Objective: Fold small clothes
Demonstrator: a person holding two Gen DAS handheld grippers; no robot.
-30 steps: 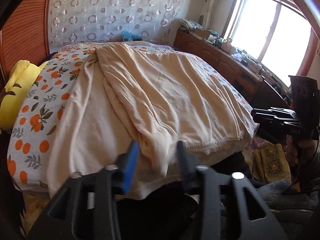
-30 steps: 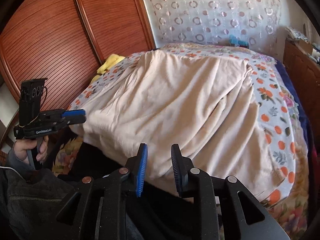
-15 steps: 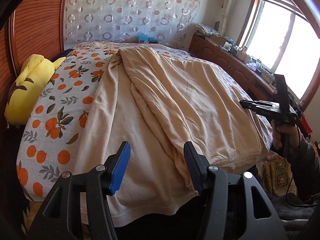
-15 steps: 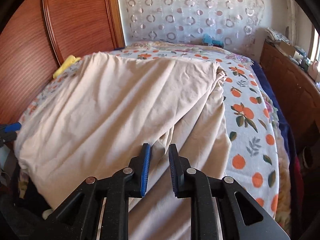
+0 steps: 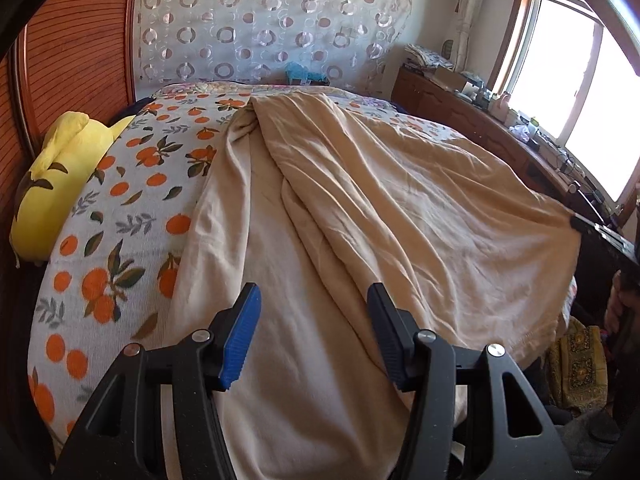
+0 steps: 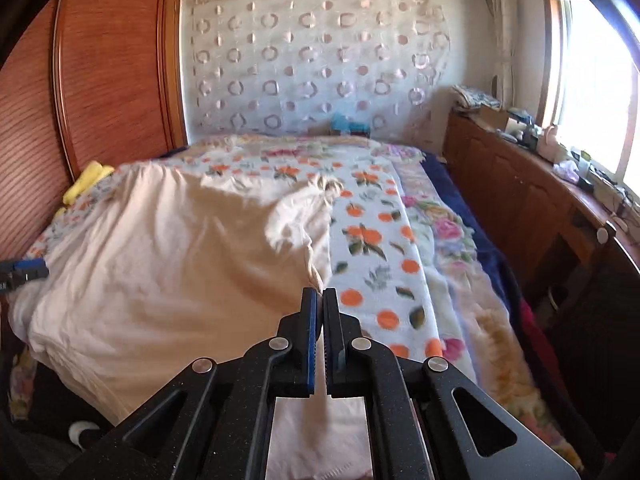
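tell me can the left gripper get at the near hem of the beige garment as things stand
Probably yes. The left gripper hangs open right over the beige garment near its front edge, with nothing between its fingers and the cloth. The right gripper is shut on the garment's far side edge, clear of that path.

You're in a lived-in home bedroom: a bed (image 5: 100, 264) covered with an orange-fruit print sheet fills the middle of both views, with a yellow plush pillow (image 5: 52, 184) at its left edge. Behind it, across the top of the frame, hangs a sheer curtain with ring patterns (image 6: 312, 64), and a reddish slatted wooden wardrobe (image 6: 100, 80) takes the upper left. Along the right you have a bright window (image 5: 580, 80) above a low wooden cabinet (image 6: 520, 184) cluttered with small household items.
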